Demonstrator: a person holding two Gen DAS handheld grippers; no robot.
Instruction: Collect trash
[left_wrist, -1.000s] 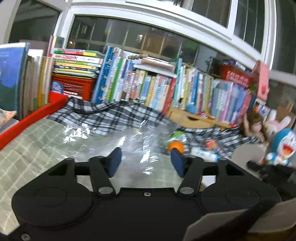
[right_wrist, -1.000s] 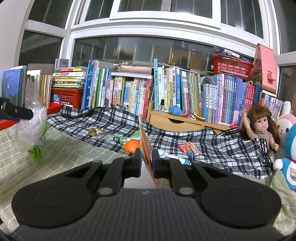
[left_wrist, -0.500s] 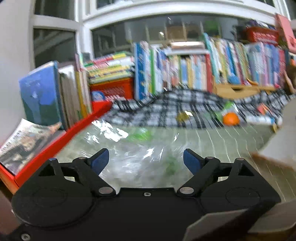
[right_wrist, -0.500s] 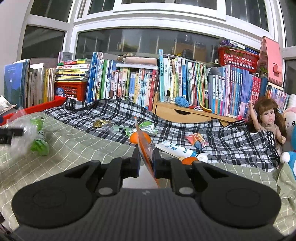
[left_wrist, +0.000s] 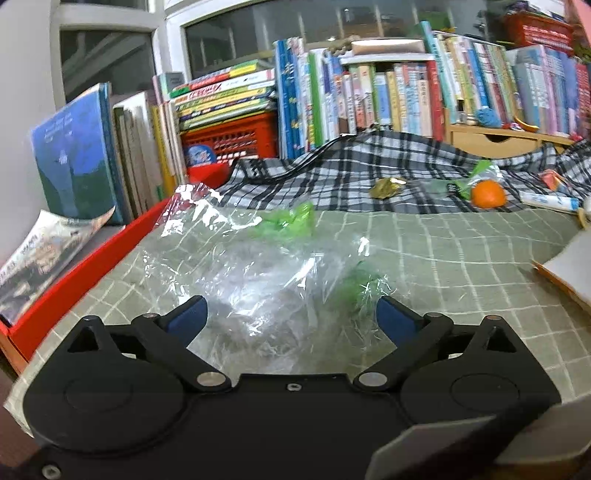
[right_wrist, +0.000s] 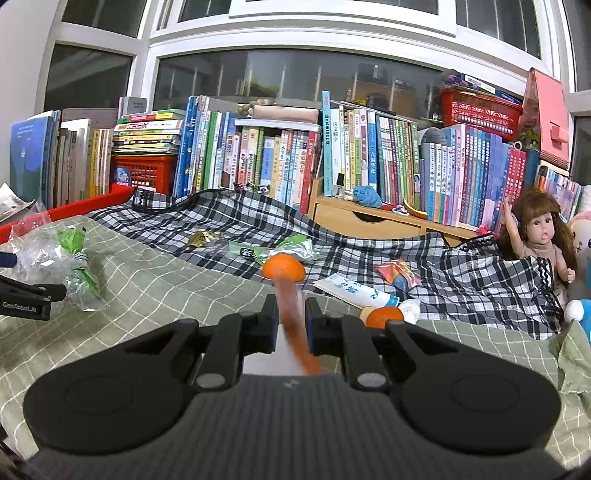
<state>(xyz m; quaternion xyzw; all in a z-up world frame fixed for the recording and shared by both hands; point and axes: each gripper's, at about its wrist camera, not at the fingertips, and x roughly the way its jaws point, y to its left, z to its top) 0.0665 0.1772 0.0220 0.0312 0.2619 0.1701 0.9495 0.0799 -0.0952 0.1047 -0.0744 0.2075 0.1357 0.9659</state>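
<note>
On the green checked bedspread (left_wrist: 443, 251) before the bookshelves, the left gripper (left_wrist: 291, 317), jaws just spread, stood released around the crumpled clear plastic bag (left_wrist: 266, 280); the right gripper (right_wrist: 291, 321), just loosening, no longer pinched the orange-edged card (right_wrist: 295, 332), which should be dropped flat.

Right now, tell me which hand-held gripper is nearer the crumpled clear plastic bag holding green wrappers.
Left. The left hand-held gripper has the crumpled clear plastic bag between its wide-open jaws; the right hand-held gripper sits apart, to the bag's right.

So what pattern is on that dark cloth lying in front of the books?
The cloth is a black, grey and white check, clearest in the right wrist view.
</note>
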